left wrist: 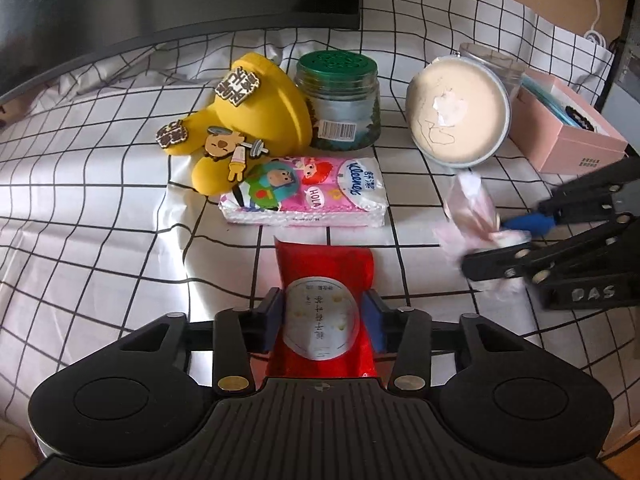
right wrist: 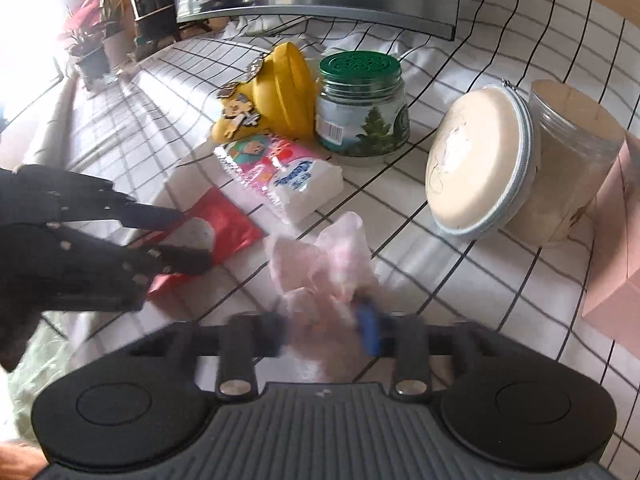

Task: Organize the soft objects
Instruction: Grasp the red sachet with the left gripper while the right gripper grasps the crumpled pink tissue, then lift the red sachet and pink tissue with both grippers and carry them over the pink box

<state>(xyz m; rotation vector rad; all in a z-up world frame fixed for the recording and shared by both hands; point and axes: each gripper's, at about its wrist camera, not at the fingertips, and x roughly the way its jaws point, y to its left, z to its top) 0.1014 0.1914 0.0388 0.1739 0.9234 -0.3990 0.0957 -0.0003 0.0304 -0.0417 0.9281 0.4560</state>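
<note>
My left gripper [left wrist: 322,320] is shut on a red soft packet [left wrist: 326,268] with a white round label, held just above the checked cloth; it also shows in the right wrist view [right wrist: 224,224]. My right gripper [right wrist: 326,328] is shut on a crumpled pale pink soft bag [right wrist: 320,264], blurred by motion; in the left wrist view the bag [left wrist: 474,216] sits at the right. A pink Kleenex tissue pack [left wrist: 308,192] lies beyond the red packet. A yellow slipper with charms [left wrist: 248,116] lies behind it.
A green-lidded jar [left wrist: 340,100] stands behind the tissue pack. A cream round tin [left wrist: 458,114] leans on a clear jar [right wrist: 572,160]. A pink box [left wrist: 568,128] sits at the far right. A monitor [left wrist: 120,4] stands at the back of the checked tablecloth [left wrist: 100,220].
</note>
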